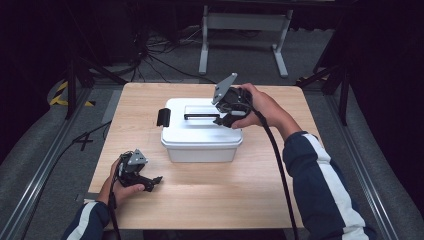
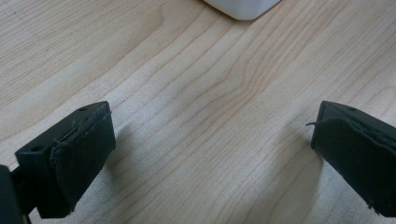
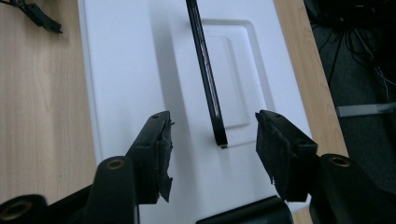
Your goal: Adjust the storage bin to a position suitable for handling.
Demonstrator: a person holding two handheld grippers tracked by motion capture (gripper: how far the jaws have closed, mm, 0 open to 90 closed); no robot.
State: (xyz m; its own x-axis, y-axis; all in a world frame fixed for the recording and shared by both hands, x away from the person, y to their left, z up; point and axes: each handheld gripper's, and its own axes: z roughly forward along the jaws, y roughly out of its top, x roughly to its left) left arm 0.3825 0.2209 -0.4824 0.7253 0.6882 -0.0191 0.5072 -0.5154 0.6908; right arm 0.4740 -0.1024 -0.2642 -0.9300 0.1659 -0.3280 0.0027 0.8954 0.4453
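Our right gripper (image 3: pixel 212 149) hovers over the white box (image 1: pixel 200 142), fingers (image 3: pixel 154 154) half open and empty; its black handle (image 3: pixel 208 88) runs straight ahead between them. Our left gripper (image 2: pixel 210 154) sits wide open on the worktop (image 1: pixel 210 195).

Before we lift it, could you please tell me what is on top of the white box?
A white lid with a black handle covers the box; a black latch sits at its left end. The contents are hidden by the lid.
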